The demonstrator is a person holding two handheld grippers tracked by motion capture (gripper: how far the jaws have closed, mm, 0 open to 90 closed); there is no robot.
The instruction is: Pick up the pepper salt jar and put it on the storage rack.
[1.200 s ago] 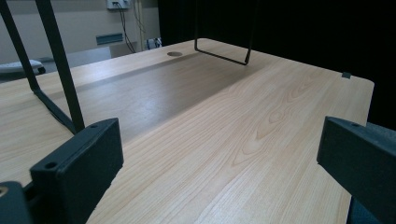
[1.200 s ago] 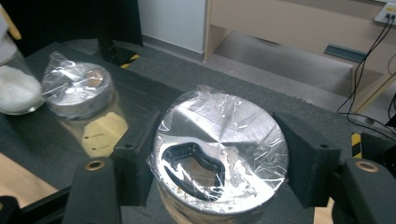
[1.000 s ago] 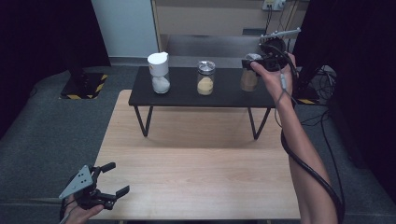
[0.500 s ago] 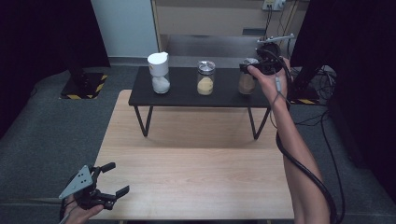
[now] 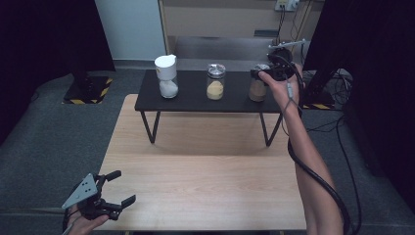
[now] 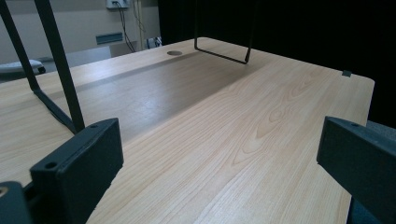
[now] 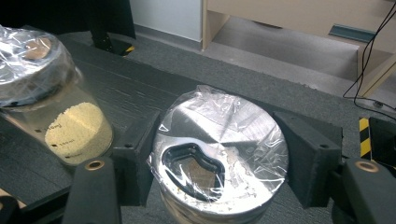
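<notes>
Up top, right claw (image 7: 217, 154) clamps brown-powder jar (image 7: 219, 149) — foil-wrapped lid.

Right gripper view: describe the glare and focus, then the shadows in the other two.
Right gripper view: glare streaks the foil lid between the right claw's jaws; the yellow-grain jar looks sharp. High view: the black shelf shadows the wooden table; dark surroundings. Left gripper view: the same shadow band, near jaws soft.

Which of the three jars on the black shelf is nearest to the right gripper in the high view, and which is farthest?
From the right gripper:
1. Jar of brown powder, at the shelf's right end, between the jaws.
2. Jar of yellow grains, mid-shelf.
3. Jar of white powder, at the left end, farthest.
</notes>
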